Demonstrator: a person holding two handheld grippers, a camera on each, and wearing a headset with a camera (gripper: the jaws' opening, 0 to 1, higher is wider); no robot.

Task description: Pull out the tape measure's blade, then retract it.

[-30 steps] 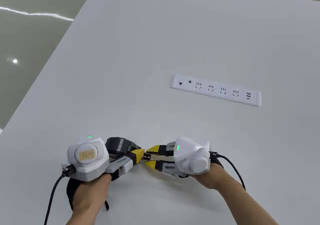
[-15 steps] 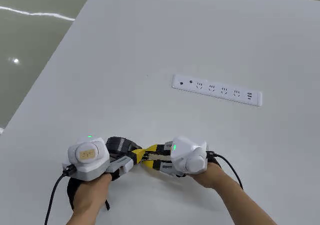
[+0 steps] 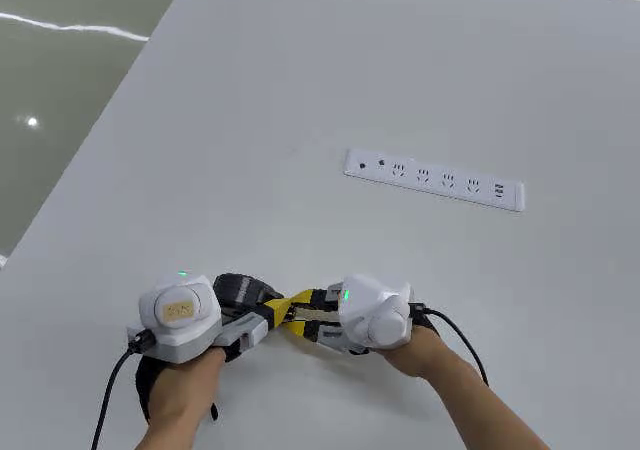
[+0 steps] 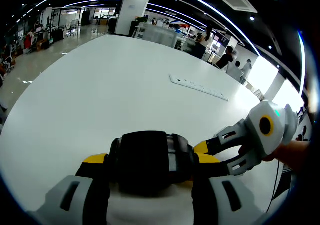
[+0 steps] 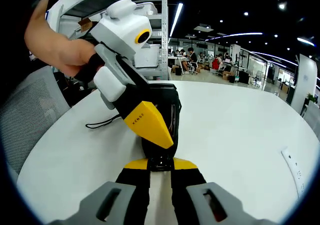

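The black tape measure point(image 3: 243, 289) rests low over the white table point(image 3: 300, 90) near its front edge. My left gripper point(image 3: 256, 302) is shut on its case point(image 4: 150, 157), one yellow fingertip point(image 4: 93, 159) on each side. From the right, my right gripper point(image 3: 298, 316) meets it, its yellow tips shut on the blade's end hook point(image 5: 160, 164) right at the case's mouth point(image 5: 161, 116). Hardly any blade shows between hook and case. In the right gripper view the left gripper's yellow finger point(image 5: 148, 125) lies across the case.
A white power strip point(image 3: 433, 180) lies on the table beyond the grippers, to the right. The table's left edge drops to a shiny floor point(image 3: 60, 80). A black cable point(image 3: 104, 415) trails from the left gripper.
My right gripper has slid a little to the left, closer to the tape measure's case. The left gripper and case have barely moved.
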